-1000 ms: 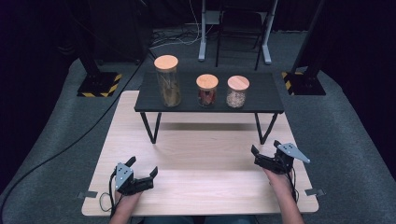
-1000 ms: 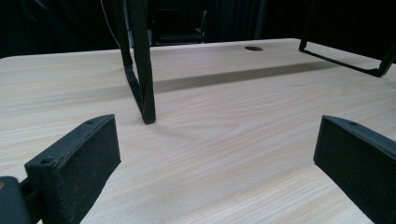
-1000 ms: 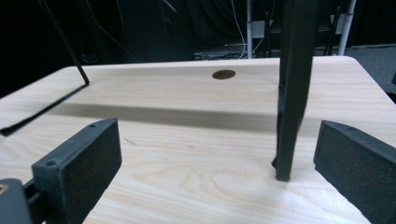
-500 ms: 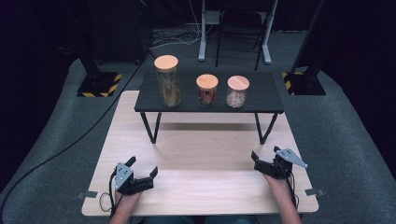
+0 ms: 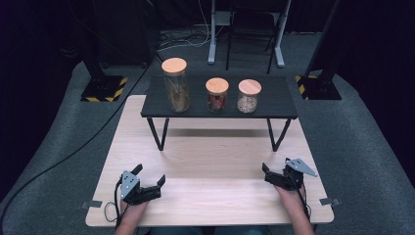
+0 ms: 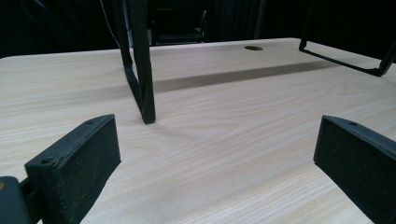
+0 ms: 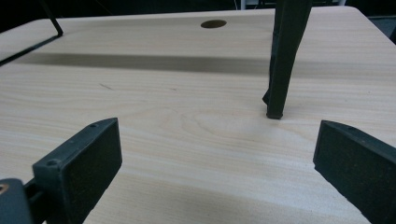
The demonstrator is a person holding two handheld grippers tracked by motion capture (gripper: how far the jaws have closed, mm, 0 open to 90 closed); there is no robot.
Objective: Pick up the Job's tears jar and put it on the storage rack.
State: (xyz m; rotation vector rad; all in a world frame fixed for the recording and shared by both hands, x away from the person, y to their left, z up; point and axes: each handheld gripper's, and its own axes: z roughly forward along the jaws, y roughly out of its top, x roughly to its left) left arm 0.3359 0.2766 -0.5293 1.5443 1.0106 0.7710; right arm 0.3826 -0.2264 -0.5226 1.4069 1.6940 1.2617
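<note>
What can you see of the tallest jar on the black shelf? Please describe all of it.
The tallest jar is a clear glass cylinder with a round, light wooden lid, shut. It stands upright at the left end of the black shelf, apart from the two shorter jars to its right. Inside are pale yellowish, stick-like contents; what they are I cannot tell. Only the shelf touches it; both grippers are far away.
</note>
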